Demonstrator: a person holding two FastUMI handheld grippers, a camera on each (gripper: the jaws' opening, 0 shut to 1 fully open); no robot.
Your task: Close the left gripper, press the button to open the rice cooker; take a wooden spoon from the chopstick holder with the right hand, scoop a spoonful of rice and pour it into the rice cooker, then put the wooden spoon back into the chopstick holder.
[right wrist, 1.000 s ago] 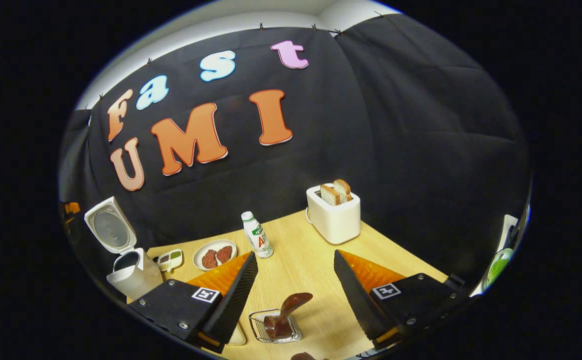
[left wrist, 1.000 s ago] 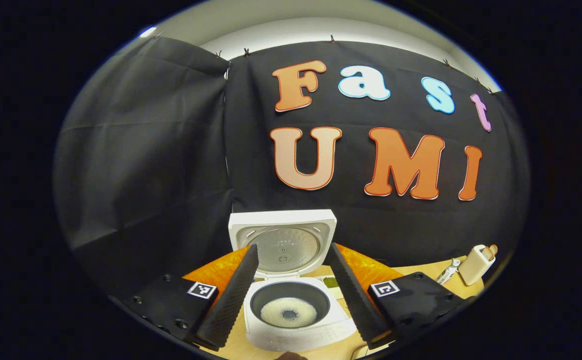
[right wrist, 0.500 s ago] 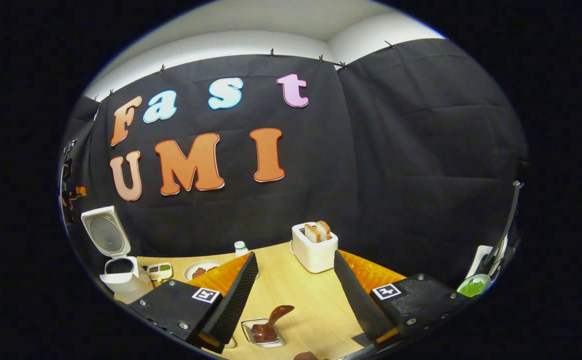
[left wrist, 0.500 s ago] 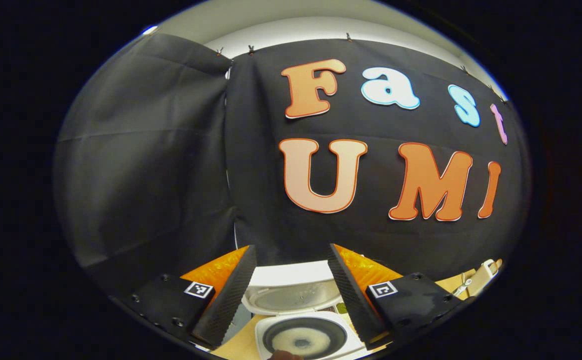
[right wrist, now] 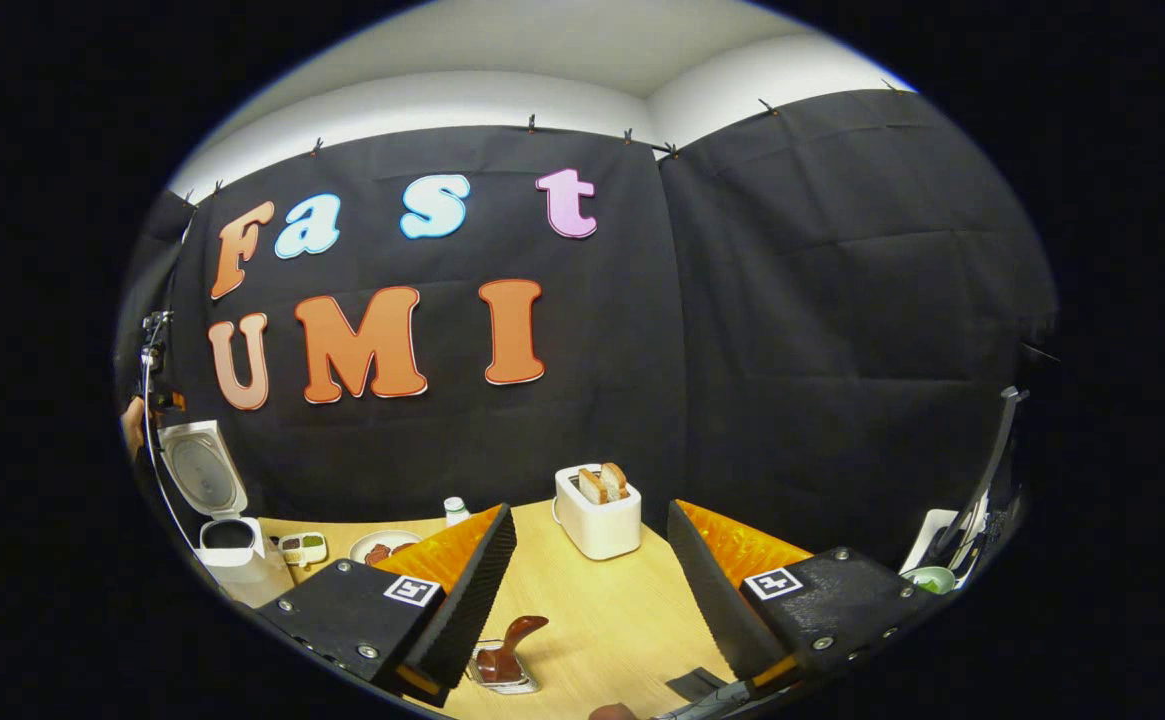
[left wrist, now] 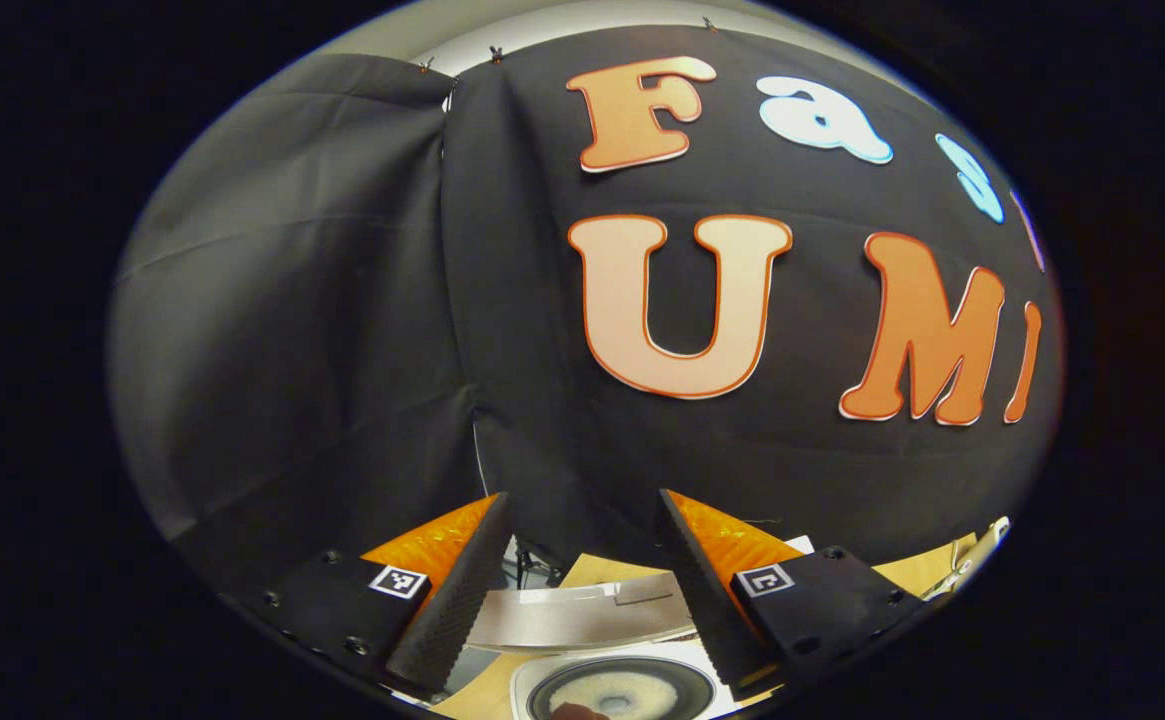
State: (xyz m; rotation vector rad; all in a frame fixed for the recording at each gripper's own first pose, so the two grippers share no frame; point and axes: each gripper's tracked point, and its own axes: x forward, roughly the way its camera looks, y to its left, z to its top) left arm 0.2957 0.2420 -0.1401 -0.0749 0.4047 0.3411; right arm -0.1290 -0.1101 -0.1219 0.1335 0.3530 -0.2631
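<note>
In the left gripper view we see our left claw [left wrist: 578,560] standing open, its two fingers spread wide and holding nothing. Between and just below them lies the white rice cooker [left wrist: 632,690] with its lid [left wrist: 582,618] raised — the dark inner pot holds a ring of white rice [left wrist: 610,692]. The cooker sits on the light wooden tabletop [left wrist: 917,572], close against the black cloth wall.

In the right gripper view our right claw [right wrist: 592,575] is open too, and empty. Low between its fingers, a brown wooden spoon [right wrist: 508,650] stands tilted in a small wire chopstick holder [right wrist: 502,672] on the tabletop. Beyond the fingertips stands a white toaster [right wrist: 597,513] with two slices of bread upright in its slots. Further left we see a white bottle [right wrist: 455,510], a round plate with dark food [right wrist: 378,548], a small divided dish [right wrist: 302,547] and — at the tabletop's far left end — the open rice cooker.
</note>
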